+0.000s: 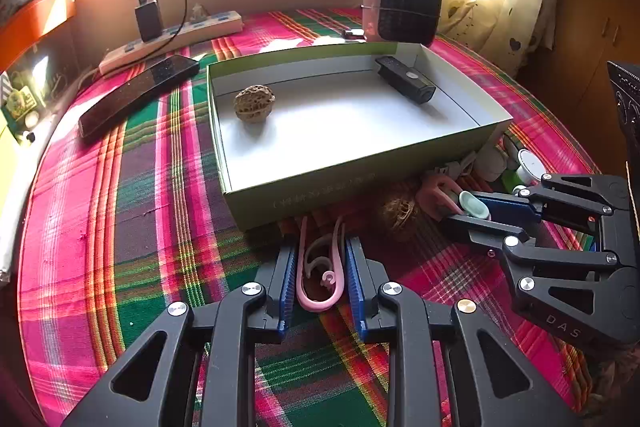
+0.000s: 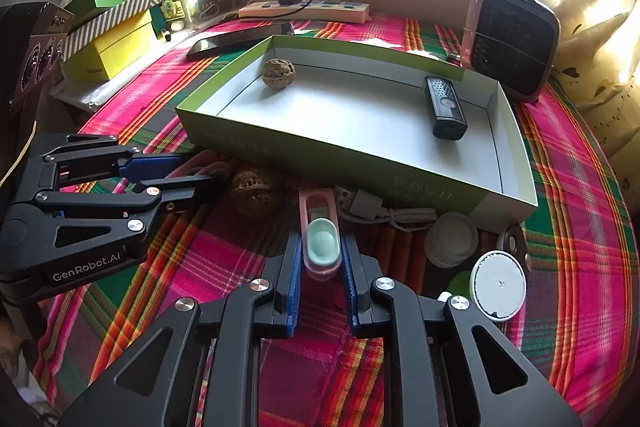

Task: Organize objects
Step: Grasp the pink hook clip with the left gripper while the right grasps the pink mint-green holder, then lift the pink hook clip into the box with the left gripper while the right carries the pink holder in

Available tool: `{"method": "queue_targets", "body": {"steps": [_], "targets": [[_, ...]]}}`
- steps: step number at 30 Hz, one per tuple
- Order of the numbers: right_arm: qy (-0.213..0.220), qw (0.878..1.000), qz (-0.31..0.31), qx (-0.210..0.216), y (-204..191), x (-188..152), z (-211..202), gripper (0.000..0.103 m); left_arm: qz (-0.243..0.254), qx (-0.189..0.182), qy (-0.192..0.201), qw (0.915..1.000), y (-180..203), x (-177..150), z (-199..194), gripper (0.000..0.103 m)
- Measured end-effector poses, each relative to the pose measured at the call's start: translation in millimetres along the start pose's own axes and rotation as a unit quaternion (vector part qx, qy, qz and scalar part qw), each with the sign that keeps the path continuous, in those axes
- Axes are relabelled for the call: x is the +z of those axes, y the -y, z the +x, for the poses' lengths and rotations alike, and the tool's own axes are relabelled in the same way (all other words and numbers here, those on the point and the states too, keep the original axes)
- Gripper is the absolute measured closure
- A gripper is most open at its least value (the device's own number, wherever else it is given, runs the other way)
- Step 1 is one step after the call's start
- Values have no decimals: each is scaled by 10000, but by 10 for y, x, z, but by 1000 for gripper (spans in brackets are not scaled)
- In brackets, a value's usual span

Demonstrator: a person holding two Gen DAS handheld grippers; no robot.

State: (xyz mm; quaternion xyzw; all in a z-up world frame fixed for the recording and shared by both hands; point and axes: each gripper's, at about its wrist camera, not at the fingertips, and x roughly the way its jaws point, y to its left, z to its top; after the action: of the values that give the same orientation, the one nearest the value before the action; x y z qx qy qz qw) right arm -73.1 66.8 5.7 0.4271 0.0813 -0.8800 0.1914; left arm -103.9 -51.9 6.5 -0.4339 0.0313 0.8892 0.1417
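A green-walled open box (image 1: 360, 179) (image 2: 320, 151) holds a walnut (image 1: 254, 103) (image 2: 279, 73) and a black device (image 1: 406, 79) (image 2: 445, 107). My left gripper (image 1: 320, 251) (image 2: 200, 173) is shut on a pink silicone strap (image 1: 318, 275) on the plaid cloth just in front of the box. My right gripper (image 2: 320, 247) (image 1: 460, 211) is shut on a pink clip with a mint pad (image 2: 321, 241) (image 1: 474, 203). A second walnut (image 1: 398, 213) (image 2: 254, 191) lies between the two grippers.
A white cable (image 2: 384, 213), a white round lid (image 2: 451, 239) and a white disc (image 2: 498, 285) lie at the box's right front corner. A phone (image 1: 138, 95), power strip (image 1: 172, 41), small heater (image 1: 402, 5) and yellow boxes (image 2: 108, 39) stand around the table.
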Motion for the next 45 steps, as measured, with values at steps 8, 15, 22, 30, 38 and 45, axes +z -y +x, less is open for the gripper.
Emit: {"method": "queue_targets", "body": {"steps": [8,15,22,30,38,45], "targets": [[13,9999,118,47,-7,-24,-31,84,-164,21,50,9999,2,-48,-33,81],[24,9998,153,82,7,-27,-31,84,-228,128,75,9996,30,-63,-36,81],[31,9998,181,86,19,-22,-25,84,-266,204,85,9994,39,-73,-47,81],[33,9997,223,112,21,-24,-26,84,-272,252,110,9993,51,-88,-60,81],[67,9996,202,182,13,6,-56,84,-272,241,90,9993,48,-100,-79,81],[125,9995,190,213,22,38,-124,84,-257,225,175,9993,47,-82,-150,81]]}}
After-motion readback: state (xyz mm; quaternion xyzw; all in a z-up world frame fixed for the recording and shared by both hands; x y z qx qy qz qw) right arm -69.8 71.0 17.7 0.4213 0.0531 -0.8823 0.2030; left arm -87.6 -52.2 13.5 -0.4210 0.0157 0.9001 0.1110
